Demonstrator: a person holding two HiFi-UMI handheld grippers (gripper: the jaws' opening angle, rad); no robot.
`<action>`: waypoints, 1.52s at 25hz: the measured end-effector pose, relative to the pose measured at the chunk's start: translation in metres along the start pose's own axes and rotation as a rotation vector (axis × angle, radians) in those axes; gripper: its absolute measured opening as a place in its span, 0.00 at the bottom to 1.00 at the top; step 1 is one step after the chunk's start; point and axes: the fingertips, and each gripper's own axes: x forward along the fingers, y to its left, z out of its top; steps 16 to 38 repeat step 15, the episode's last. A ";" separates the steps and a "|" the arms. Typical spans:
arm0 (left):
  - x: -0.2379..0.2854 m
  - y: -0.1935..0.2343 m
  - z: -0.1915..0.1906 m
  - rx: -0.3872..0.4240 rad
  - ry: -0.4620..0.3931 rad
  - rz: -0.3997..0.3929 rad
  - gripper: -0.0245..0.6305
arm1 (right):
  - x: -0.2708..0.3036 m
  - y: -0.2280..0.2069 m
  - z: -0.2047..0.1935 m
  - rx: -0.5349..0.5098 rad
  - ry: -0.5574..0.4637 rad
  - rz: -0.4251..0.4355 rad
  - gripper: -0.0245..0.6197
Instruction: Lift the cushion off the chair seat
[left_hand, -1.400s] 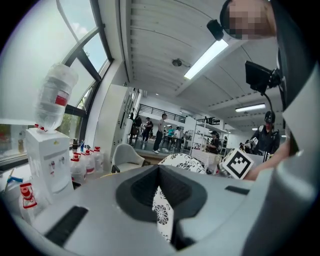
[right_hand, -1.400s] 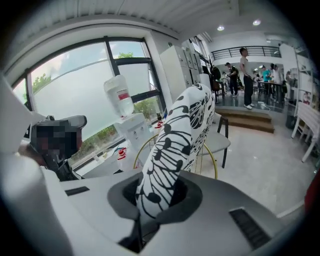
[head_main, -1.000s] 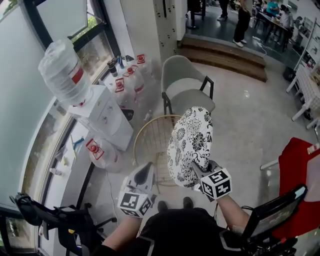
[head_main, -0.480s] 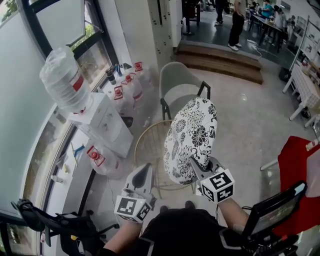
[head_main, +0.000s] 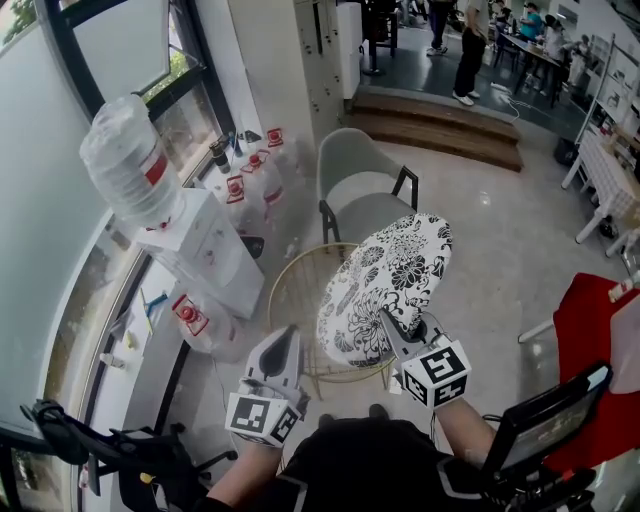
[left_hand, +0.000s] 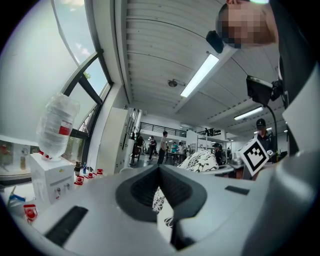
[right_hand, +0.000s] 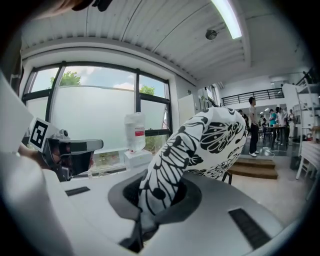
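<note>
The black-and-white flowered cushion (head_main: 390, 285) hangs in the air above a round gold wire chair (head_main: 290, 290), tilted with its far end up. My right gripper (head_main: 393, 325) is shut on the cushion's near edge; in the right gripper view the fabric (right_hand: 205, 140) is pinched between the jaws (right_hand: 152, 197) and rises away to the right. My left gripper (head_main: 288, 340) hovers left of the cushion, a little apart from its edge. Its jaws (left_hand: 159, 169) meet at the tips and grip nothing. In the left gripper view the cushion (left_hand: 200, 161) shows beyond them.
A grey padded chair (head_main: 360, 185) stands behind the wire chair. A water dispenser (head_main: 205, 240) with a bottle (head_main: 125, 160) on top is at the left, with spare bottles (head_main: 250, 165) by the window. A red chair (head_main: 600, 350) is at the right; steps (head_main: 440, 125) lie beyond.
The cushion has swung from hanging nearly upright to lying flatter, its far end lifted toward the right. Both grippers have risen a little; the right one still holds the cushion.
</note>
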 end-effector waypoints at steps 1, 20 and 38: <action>0.000 0.000 0.000 -0.001 0.000 0.001 0.05 | 0.000 0.000 0.000 0.000 -0.002 -0.003 0.07; -0.001 0.002 -0.002 0.006 -0.001 0.016 0.05 | 0.001 -0.004 0.003 -0.016 -0.020 -0.011 0.07; -0.001 0.002 -0.002 0.006 -0.001 0.016 0.05 | 0.001 -0.004 0.003 -0.016 -0.020 -0.011 0.07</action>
